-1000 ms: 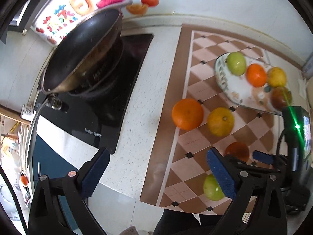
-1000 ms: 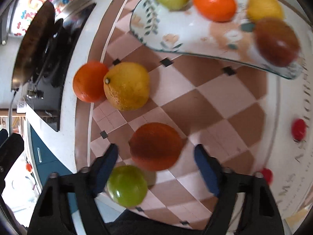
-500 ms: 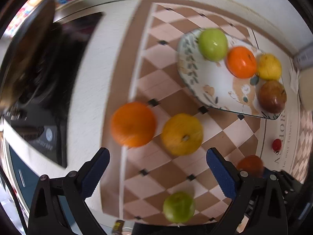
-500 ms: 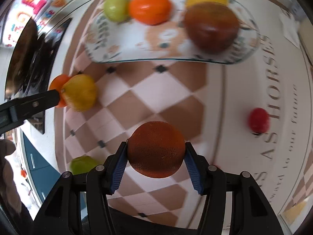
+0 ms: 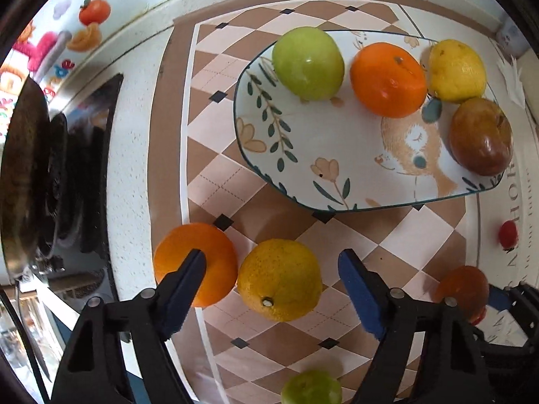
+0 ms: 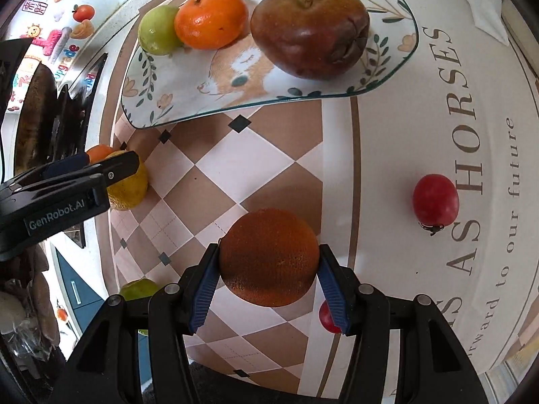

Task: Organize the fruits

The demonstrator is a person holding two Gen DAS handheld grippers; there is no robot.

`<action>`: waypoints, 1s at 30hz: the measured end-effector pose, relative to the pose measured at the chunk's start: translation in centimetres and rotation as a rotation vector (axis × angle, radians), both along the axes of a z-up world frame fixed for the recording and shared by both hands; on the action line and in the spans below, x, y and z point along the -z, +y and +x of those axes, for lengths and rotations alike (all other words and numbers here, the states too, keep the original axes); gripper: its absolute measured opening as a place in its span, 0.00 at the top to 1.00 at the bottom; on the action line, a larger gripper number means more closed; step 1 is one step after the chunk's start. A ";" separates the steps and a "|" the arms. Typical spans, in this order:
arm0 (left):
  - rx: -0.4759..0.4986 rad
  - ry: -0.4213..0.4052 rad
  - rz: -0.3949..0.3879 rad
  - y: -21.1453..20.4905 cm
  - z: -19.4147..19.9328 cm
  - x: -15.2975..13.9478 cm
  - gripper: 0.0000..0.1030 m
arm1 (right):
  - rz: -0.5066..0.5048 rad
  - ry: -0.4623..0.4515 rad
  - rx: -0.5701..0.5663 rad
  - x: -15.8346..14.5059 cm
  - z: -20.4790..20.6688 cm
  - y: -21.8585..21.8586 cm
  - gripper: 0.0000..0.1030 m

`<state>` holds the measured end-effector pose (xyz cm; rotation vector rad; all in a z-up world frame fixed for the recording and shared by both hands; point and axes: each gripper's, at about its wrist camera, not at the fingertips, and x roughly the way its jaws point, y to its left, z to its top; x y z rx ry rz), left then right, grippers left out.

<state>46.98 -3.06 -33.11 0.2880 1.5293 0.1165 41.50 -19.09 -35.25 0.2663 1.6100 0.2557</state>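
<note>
My right gripper [image 6: 269, 282] is shut on a dark orange [image 6: 268, 257] and holds it above the checked mat [image 6: 269, 155], in front of the patterned plate [image 6: 175, 101]. The plate holds a green apple [image 5: 308, 62], an orange [image 5: 387, 79], a lemon [image 5: 456, 70] and a brown-red fruit [image 5: 480, 136]. My left gripper [image 5: 273, 286] is open, its fingers either side of a yellow orange [image 5: 279, 279] on the mat. An orange [image 5: 195, 264] lies just left of it. A green fruit [image 5: 311, 389] lies at the near edge.
A black hob with a pan [image 5: 23, 181] stands at the left. A small red fruit [image 6: 435, 199] lies on the white lettered part of the mat at the right, and another [image 6: 326, 316] shows behind my right finger. A folded tissue [image 6: 485, 10] lies at far right.
My right gripper closed on the dark orange, lifted it and carried it right. My left gripper swung from the hob to the mat and now straddles the yellow orange.
</note>
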 end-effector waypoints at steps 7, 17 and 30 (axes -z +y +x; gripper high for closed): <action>-0.016 -0.034 -0.051 -1.3 -1.2 -1.9 0.22 | -0.010 -0.002 -0.021 -0.1 0.1 0.6 0.42; -0.009 0.051 -0.064 -0.6 -1.1 0.9 0.47 | -0.002 0.014 -0.026 0.1 0.8 0.8 0.41; -0.001 0.060 -0.170 -2.6 -5.4 0.0 0.48 | 0.011 0.015 -0.009 -0.3 0.6 0.1 0.32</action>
